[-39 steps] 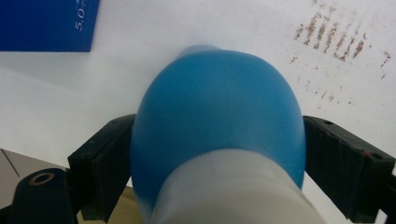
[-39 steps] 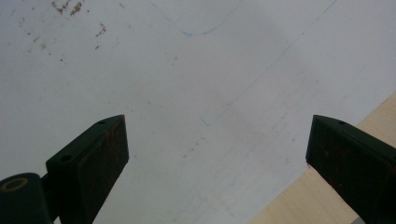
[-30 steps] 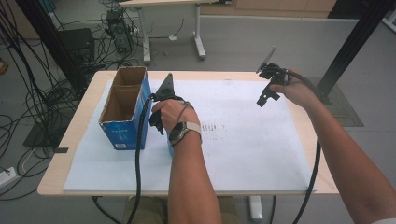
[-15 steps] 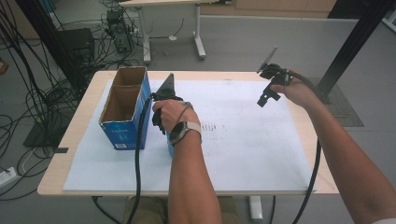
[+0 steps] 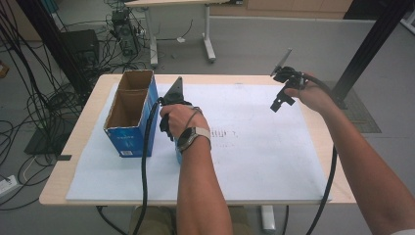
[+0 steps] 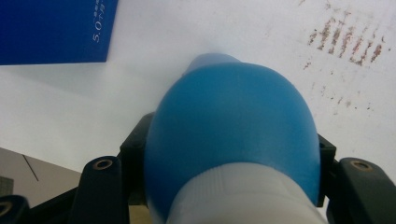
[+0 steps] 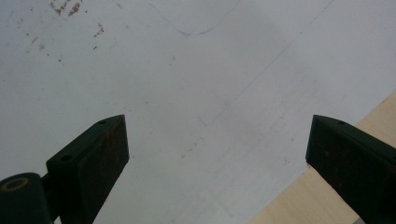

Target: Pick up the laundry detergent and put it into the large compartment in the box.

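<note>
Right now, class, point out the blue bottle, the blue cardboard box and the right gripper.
blue bottle [image 6: 233, 116], left gripper view, rounded blue body.
blue cardboard box [image 5: 128, 142], high view, near blue wall.
right gripper [image 7: 217, 154], right gripper view, between open jaws.

My left gripper [image 5: 172, 128], just right of the blue box [image 5: 128, 128], has just closed, jaws clamped on a blue-and-white object [image 6: 233, 140]. My right gripper [image 5: 280, 100] hovers well apart, jaws spread wide.

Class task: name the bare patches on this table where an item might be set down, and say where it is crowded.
Free: the white sheet between the forearms, and its near left corner. Crowded: the left side, where the blue box stands close beside the left gripper, shut on a blue-and-white object.
</note>
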Demonstrator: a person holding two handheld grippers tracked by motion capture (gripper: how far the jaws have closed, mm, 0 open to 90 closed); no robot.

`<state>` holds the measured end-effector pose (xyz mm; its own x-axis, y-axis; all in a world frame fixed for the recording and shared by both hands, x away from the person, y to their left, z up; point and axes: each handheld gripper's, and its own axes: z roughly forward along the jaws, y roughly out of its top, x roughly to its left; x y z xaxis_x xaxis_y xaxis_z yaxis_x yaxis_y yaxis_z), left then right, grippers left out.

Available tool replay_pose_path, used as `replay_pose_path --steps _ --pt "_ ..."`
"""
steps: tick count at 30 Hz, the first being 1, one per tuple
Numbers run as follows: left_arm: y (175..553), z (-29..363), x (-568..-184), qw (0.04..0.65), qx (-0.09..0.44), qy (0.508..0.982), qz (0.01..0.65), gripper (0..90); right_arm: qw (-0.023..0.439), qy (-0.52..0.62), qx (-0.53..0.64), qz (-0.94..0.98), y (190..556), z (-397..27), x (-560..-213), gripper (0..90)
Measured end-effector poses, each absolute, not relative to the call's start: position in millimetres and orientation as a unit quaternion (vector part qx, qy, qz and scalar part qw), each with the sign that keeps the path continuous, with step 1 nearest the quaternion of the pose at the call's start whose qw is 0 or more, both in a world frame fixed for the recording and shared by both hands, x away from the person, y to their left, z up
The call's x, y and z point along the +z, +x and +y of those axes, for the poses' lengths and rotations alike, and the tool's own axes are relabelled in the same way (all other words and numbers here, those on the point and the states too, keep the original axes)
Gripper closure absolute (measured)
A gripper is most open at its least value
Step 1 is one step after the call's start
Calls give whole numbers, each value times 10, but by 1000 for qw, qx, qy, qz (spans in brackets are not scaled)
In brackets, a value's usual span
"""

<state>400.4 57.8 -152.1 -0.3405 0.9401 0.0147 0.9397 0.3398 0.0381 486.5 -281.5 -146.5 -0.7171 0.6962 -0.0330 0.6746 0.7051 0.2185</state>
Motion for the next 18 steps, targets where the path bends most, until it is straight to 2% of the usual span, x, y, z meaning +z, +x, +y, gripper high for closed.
replay_pose_path --steps 18 --pt "4002 576 -1519 6 21 573 819 384 53 371 95 922 4878 -2813 -1471 58"
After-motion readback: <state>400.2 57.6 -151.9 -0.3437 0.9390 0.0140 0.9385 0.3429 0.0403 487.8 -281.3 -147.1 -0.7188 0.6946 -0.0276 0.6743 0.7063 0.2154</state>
